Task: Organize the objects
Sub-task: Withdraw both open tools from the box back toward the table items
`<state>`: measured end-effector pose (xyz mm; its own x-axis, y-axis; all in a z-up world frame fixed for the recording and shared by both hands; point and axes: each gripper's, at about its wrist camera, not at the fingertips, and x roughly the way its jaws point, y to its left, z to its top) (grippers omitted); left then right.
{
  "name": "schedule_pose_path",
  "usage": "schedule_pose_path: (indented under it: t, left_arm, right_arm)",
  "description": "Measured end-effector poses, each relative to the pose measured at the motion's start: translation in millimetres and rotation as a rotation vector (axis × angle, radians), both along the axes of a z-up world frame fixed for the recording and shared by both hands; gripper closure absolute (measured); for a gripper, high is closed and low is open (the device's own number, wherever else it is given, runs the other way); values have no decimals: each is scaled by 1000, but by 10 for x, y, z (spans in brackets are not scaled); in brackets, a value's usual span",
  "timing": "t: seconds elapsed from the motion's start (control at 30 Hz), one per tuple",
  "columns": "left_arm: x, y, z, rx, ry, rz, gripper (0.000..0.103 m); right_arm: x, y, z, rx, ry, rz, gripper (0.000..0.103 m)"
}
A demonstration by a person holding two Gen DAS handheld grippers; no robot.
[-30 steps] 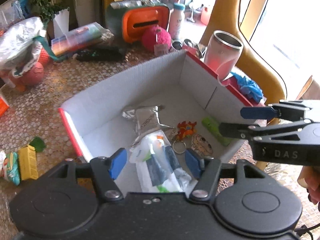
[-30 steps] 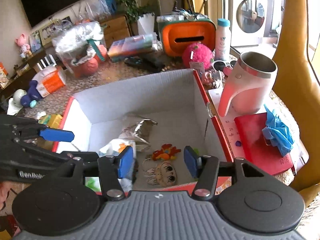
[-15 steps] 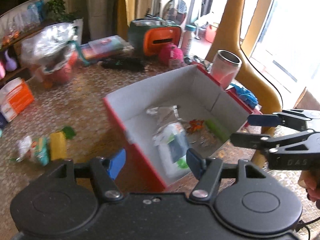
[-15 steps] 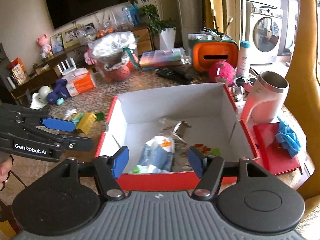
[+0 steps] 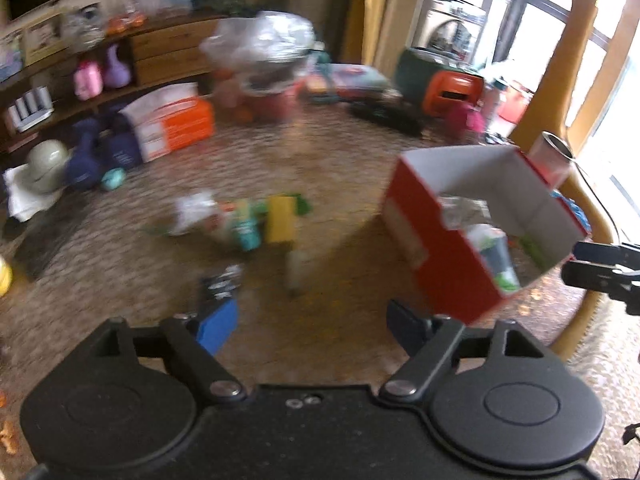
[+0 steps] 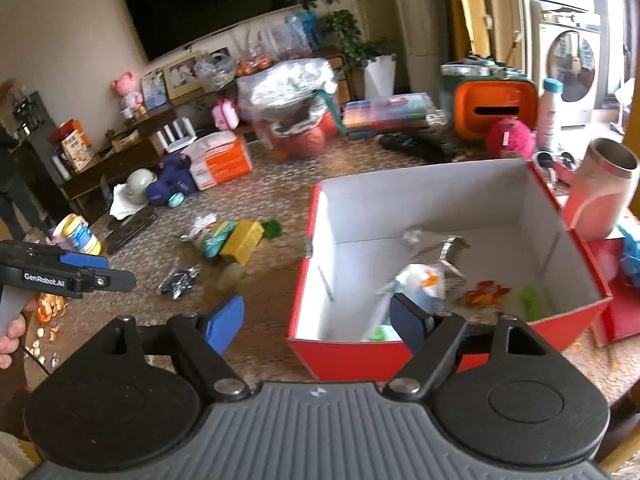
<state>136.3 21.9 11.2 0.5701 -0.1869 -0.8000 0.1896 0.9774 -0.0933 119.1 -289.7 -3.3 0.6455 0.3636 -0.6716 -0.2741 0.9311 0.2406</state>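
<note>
A red box with white inside (image 6: pixel 440 200) (image 5: pixel 424 220) stands on the table and holds a wet-wipe pack (image 6: pixel 420 284), a silver foil bag (image 6: pixel 436 244), an orange keychain toy (image 6: pixel 486 292) and a green piece (image 6: pixel 530 304). Loose on the table left of it lie a yellow block (image 6: pixel 244 240) (image 5: pixel 280 224), a green snack packet (image 6: pixel 214 234), a small black packet (image 6: pixel 178 280) and a pale small item (image 6: pixel 232 272). My left gripper (image 5: pixel 312 326) is open and empty, above the table left of the box. My right gripper (image 6: pixel 316 322) is open and empty at the box's near-left corner.
A pink steel tumbler (image 6: pixel 604 192), a red notebook (image 6: pixel 624 312) and a blue scrunchie sit right of the box. An orange tissue holder (image 6: pixel 494 110), a pink pompom (image 6: pixel 510 138), a bag of balls (image 6: pixel 296 116), an orange-white carton (image 6: pixel 220 164) and a yellow-lidded jar (image 6: pixel 78 234) stand further off.
Both grippers have pulled back and swung left, away from over the box. The left view now faces the loose items on the table, with the box at its right.
</note>
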Motion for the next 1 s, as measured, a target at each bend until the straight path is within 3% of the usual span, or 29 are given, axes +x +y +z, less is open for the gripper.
schedule_pose_path:
  t: [0.23,0.63,0.83,1.0]
  left_arm:
    - [-31,420,-96,29,-11,50,1]
    - [273,654,-650,76,13,68,1]
    - [483,762,-920,17,49,109,1]
    - [625,753,-1102,19,58,129,1]
  right_arm:
    - [135,376,-65,-17,19,38,21]
    - [699,1223,-109,-79,26,129,21]
    - [1014,1667,-404,-104,102,170,21]
    - [1221,1926,-731,-145,162,162,21]
